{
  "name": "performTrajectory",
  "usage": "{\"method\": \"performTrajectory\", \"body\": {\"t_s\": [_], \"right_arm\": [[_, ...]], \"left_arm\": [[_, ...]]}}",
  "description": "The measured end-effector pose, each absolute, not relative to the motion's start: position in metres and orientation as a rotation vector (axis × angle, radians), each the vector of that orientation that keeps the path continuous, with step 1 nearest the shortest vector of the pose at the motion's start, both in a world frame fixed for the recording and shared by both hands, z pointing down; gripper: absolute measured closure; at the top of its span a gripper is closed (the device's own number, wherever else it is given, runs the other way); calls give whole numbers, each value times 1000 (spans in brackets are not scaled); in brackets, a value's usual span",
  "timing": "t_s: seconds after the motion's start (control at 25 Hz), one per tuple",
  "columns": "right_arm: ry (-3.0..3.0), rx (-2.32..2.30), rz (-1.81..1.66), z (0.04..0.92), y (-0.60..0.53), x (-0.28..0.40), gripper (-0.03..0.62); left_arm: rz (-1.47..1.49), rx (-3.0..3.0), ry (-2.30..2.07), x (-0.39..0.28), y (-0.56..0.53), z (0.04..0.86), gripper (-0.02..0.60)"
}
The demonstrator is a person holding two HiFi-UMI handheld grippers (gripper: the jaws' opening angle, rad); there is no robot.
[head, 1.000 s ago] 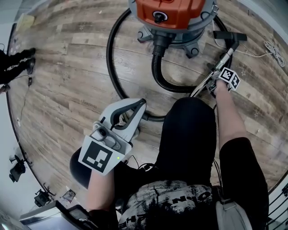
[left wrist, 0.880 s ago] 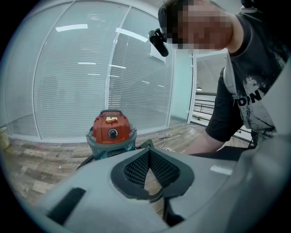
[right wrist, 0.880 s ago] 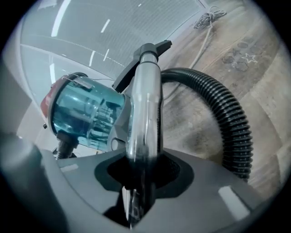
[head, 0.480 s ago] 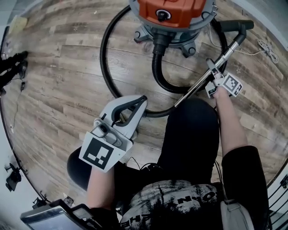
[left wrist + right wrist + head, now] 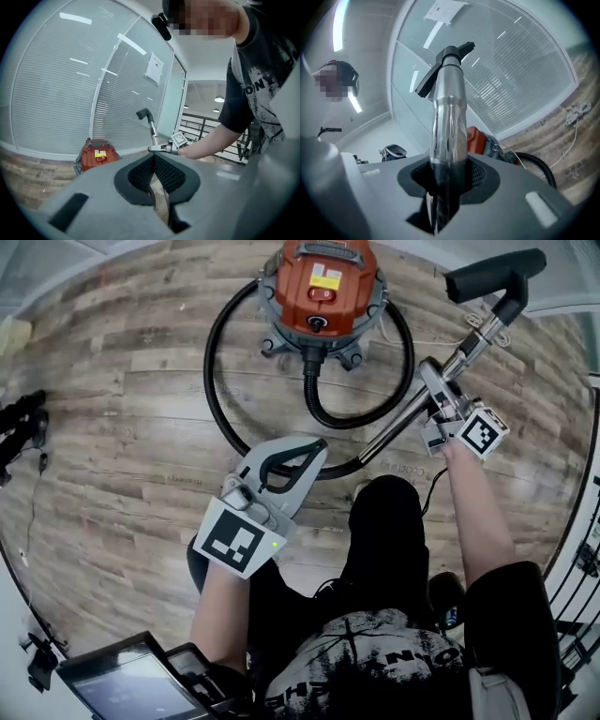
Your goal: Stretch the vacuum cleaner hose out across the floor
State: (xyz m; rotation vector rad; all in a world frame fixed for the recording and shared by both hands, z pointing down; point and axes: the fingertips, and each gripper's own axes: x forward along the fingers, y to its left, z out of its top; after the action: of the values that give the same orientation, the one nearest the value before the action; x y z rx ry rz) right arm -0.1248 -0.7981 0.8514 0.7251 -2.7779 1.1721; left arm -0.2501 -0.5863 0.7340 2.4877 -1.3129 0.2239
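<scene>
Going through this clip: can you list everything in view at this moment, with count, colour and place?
vacuum cleaner: one, orange and grey, top centre of the floor
hose: one, black, looped around the vacuum cleaner
wand: one, silver, raised at the right
nozzle: one, black, at the wand's far end
power cord: one, white, on the floor by the glass wall
floor: wood planks, brown-grey
screen device: one, grey, bottom left
left tongs: one, grey, shut and empty, centre
right tongs: one, grey, shut on the wand
person: one, black printed shirt, bottom
</scene>
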Motion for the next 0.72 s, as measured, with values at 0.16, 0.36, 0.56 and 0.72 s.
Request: {"method": "performTrajectory", "body": {"t_s": [0.16, 0.36, 0.56, 0.72], "right_arm": [[-2866, 664, 1118, 721, -777, -135, 464], [-2946, 606, 1004, 572, -742, -138, 465], [-2995, 552, 836, 474, -710, -142, 465], [-3033, 620, 762, 394, -690, -152, 465]], "left_arm": [[222, 2515, -1278, -244, -584, 646, 578], [232, 2545, -1232, -222, -572, 534, 578], [206, 2528, -1205, -202, -566, 476, 562], [270, 2594, -1154, -195, -558, 432, 519]]}}
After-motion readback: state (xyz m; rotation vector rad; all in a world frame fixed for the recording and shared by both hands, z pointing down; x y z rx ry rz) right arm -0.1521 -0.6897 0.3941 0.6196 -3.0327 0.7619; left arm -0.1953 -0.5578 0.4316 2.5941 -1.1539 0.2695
